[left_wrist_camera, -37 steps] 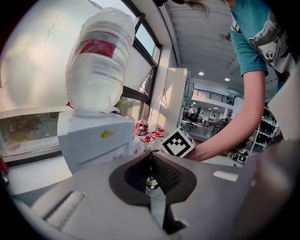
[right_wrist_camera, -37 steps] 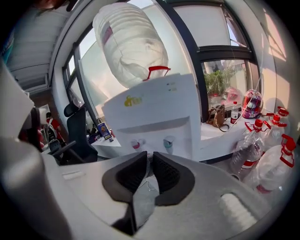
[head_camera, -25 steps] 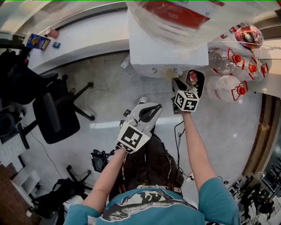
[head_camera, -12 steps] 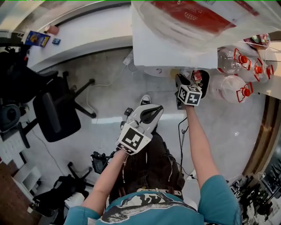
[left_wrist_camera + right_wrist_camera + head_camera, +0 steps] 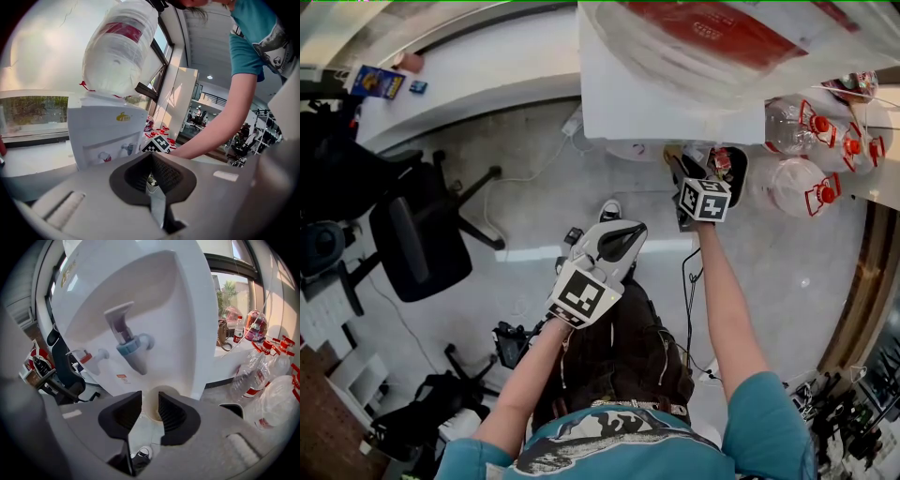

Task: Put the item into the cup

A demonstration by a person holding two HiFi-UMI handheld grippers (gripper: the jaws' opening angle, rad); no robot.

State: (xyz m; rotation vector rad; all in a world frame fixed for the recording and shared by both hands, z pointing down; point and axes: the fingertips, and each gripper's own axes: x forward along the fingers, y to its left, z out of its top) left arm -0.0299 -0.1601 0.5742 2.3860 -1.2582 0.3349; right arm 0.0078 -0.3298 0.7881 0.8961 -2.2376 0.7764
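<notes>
One water dispenser [image 5: 661, 108] stood on the far side, with one large upturned bottle [image 5: 712, 37] on top. It had two taps, one blue [image 5: 133, 350] and one red [image 5: 89, 357], and one cup [image 5: 149, 401] below the blue one. At least three clear jugs [image 5: 787, 186] with red caps lay to its right. There were two grippers, the left gripper [image 5: 151, 173] and the right gripper [image 5: 149, 411]. One black office chair [image 5: 412, 239] stood to the left, and one blue packet [image 5: 377, 82] lay far left.
</notes>
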